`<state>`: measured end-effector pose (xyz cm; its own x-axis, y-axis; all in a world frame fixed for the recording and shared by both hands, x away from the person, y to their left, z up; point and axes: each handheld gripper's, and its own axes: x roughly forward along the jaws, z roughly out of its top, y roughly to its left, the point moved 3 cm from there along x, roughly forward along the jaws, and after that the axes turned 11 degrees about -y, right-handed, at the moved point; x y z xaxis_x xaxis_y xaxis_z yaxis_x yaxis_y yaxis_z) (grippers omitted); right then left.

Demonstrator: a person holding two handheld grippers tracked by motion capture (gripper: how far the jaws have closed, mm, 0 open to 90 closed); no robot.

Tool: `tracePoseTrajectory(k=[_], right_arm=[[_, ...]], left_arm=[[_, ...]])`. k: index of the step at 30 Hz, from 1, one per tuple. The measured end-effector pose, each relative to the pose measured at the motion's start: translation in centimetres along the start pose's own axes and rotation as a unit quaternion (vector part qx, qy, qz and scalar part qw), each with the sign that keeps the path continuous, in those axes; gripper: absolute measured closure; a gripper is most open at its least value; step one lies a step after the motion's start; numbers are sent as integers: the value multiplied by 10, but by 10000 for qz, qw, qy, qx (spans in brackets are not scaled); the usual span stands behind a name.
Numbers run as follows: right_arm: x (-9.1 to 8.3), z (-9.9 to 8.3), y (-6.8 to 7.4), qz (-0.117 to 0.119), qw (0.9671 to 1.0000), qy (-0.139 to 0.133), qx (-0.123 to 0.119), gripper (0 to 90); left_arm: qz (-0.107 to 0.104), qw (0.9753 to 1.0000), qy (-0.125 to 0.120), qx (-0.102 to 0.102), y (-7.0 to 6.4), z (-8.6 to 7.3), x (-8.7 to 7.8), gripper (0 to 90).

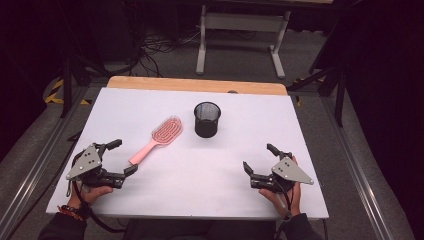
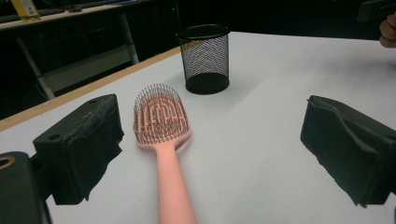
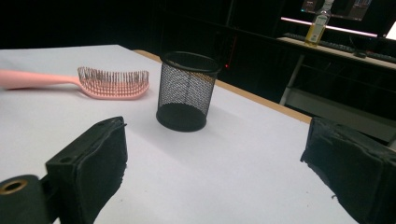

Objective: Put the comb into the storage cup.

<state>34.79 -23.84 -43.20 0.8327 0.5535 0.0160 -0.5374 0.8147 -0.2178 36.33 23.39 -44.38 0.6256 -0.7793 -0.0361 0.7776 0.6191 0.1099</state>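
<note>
On the white surface (image 1: 200,165), your two tongs rest wide apart with a pink hairbrush and a black mesh cup ahead of them.

Your left tongs (image 1: 121,157) sit near the surface's left edge with jaws spread wide and nothing between them; the end of the pink hairbrush (image 1: 159,137) handle lies just beside the nearer jaw, and in the left gripper view the handle runs up between the two jaws without touching either. You have the brush lying flat, bristles up, slanting from the handle near you to its head just left of the black mesh cup (image 1: 207,119). That cup stands upright, apart from the brush. Your right tongs (image 1: 260,157) rest near the right edge, jaws also wide and holding nothing, well apart from cup and brush.
</note>
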Motion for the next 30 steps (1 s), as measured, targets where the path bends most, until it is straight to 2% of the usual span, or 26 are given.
tracePoseTrajectory(k=[3,8,11,15,18,19,20,21,22,27,29,30], right_arm=[[0,-2,-1,-9,10000,20,43,72],[-1,-1,-2,-82,10000,6,52,76],[-1,-1,-2,-105,9999,22,5,81],[-2,-1,-2,-115,9999,16,5,86],[-3,-1,-4,-144,9999,6,38,87],[-3,-1,-4,-141,9999,15,41,87],[-3,-2,-4,-135,9999,38,29,87],[-3,-2,-4,-135,9999,38,29,87],[-4,-2,-5,-140,9999,44,24,88],[-3,-3,-6,-150,9998,45,88,89],[-3,-3,-6,-144,9998,77,77,89],[-3,-3,-6,-143,9998,86,74,89]], left_arm=[[67,10000,7,-37,1,0,1,68],[124,9998,158,-77,3,-1,1,76],[166,9993,319,-33,3,-2,3,84],[177,9977,651,-109,5,-5,7,87],[223,9947,991,-143,6,-6,10,86],[213,9928,1167,-151,8,-5,13,88],[192,9918,1252,-196,8,-1,15,117],[192,9918,1252,-196,8,-1,15,138],[258,9907,1326,-168,10,1,17,138],[145,9876,1539,-261,14,12,27,110],[144,9851,1698,-214,16,13,31,117],[130,9847,1720,-238,17,14,33,108]])
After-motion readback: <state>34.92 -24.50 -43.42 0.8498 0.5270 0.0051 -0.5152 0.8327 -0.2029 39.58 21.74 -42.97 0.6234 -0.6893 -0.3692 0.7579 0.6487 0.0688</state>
